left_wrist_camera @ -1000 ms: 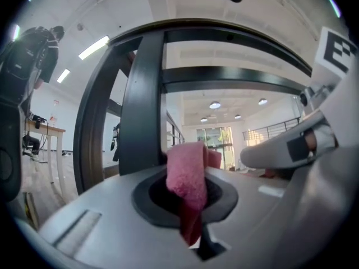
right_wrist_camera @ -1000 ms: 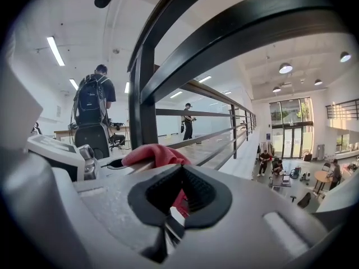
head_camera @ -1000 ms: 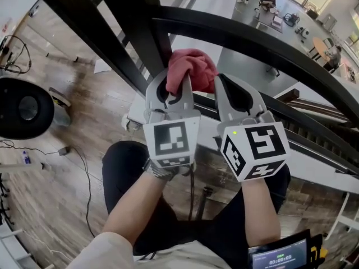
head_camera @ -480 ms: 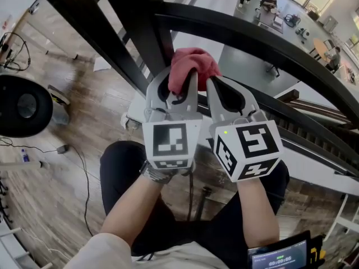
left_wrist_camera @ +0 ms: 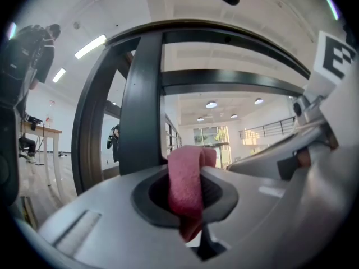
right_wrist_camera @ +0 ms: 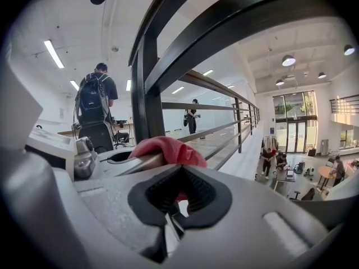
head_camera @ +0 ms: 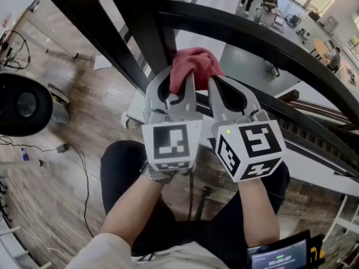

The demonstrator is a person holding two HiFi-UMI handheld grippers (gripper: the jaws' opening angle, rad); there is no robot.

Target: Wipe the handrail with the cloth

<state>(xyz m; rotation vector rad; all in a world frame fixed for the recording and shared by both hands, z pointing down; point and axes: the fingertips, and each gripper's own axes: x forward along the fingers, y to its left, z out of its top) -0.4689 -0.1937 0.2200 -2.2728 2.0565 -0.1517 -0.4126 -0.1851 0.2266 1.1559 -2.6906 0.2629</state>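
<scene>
- Floor (head_camera: 95, 111): wood planking far below the work, seen past the railing. It carries nothing the task needs.
- Handrail (head_camera: 269, 38): a broad black rail that curves from the upper middle away to the right edge of the head view. This is the surface to be wiped. The long stretch to the right shows no cloth on it, so the wipe looks barely begun or not begun.
- Post (head_camera: 148, 27): a black upright that meets the handrail at its left end. Both tools work just beside this junction, probably because it is the natural starting end of the rail.
- Black round object (head_camera: 22, 108): stands on the floor near the left edge, well apart from the work.
- Right tool (head_camera: 213, 84): jaws brought together, with no fold visibly pinched between them. Its tip rests against the right side of the cloth, likely to steady or press the bundle.
- Left tool (head_camera: 189, 82): clenched on the cloth. A red fold runs through the hollow between its jaws and hangs out below, so this tool carries the load.
- Cloth (head_camera: 193, 65): a red bunched wad standing above the left tool's tips, just under the handrail's near edge and beside the post. Whether it actually touches the rail cannot be told. It appears to be held high and forward so that a push should land it on the rail.
</scene>
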